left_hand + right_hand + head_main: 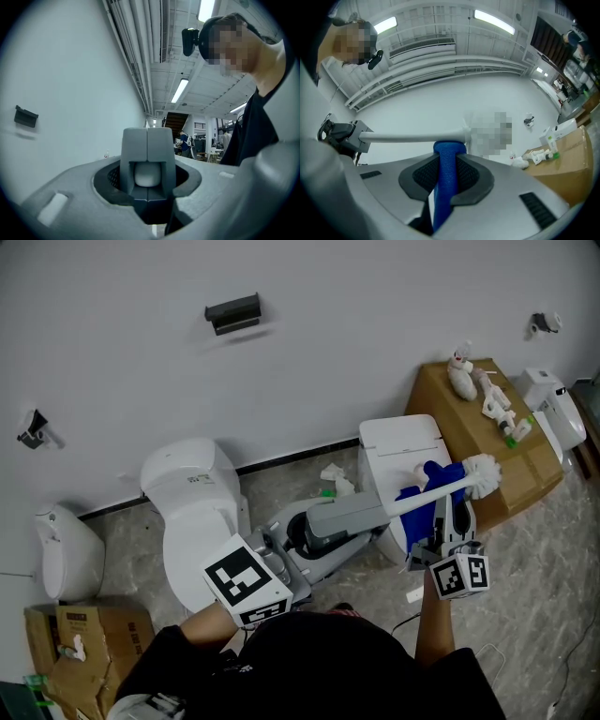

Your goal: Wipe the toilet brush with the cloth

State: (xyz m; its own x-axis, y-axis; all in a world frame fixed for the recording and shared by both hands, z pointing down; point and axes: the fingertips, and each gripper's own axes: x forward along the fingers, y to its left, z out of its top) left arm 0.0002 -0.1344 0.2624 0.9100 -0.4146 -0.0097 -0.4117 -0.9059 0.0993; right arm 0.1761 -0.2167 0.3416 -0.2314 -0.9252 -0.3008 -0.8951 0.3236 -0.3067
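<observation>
1. Over by the wall, between the two grippers, is the white long-handled toilet brush. It's held up in the air, roughly level, with the bristle head out to the right.
2. The left gripper has its jaws clamped on the butt end of the handle. From its own view you only get a rounded white nub pinched between them.
3. The right gripper is closed on a bunched blue cloth, which pokes up right against the underside of the handle.
4. Key bit imo: the handle runs crosswise to the right gripper's jaws, just past their tips. So the wipe has to slide sideways along it, and the right one is way closer to the bristle end.
5. Hard to call: whether the cloth wraps the handle or only touches it. The bristles are patched over in the right gripper view.
6. Behind it all sit a white toilet and a brown cardboard box.
</observation>
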